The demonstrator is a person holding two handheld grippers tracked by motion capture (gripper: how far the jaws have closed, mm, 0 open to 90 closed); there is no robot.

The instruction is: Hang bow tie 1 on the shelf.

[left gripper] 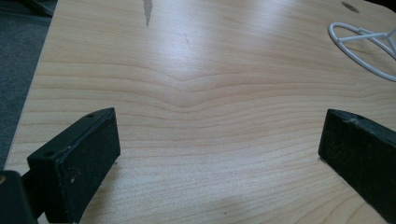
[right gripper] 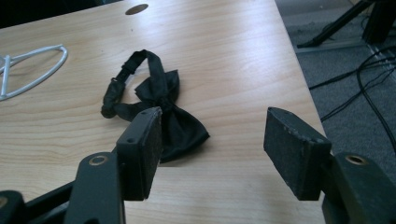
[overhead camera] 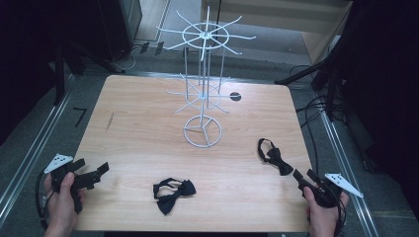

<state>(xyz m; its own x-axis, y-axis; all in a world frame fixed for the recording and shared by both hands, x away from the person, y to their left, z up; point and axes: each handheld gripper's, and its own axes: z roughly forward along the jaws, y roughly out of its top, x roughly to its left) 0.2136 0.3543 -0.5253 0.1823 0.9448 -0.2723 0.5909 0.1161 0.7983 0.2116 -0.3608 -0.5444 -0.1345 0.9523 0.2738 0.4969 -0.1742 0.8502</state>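
The bow tie nearest the right gripper (right gripper: 159, 105) lies flat on the wooden surface (overhead camera: 138, 138), toward its right edge, its strap loop curled at the far end and its wings spread toward the person. In the right gripper view it sits just beyond the left finger (right gripper: 142, 149), at about eleven o'clock from the gap between the two. The right gripper (overhead camera: 305, 178) has its fingers spread apart with nothing between them, and the tie lies at roughly ten o'clock from it in the high view, near but not touched.

A second bow tie (overhead camera: 173, 193) rests near the front middle of the surface, at about three o'clock from the left gripper (overhead camera: 94, 175), well apart from it. The left gripper's fingers (left gripper: 88, 163) are wide open over bare wood.

At twelve o'clock from the second tie stands the white wire rack (overhead camera: 202, 89), its ring base on the surface and its spoked hooks radiating at two levels (all of them look empty).

The step in hand looks like the approach to the first pick, most likely to hang a tie on the rack. The next move calls for the right gripper to swing toward the tie, bring the fingers astride the knot or strap, and close before lifting.
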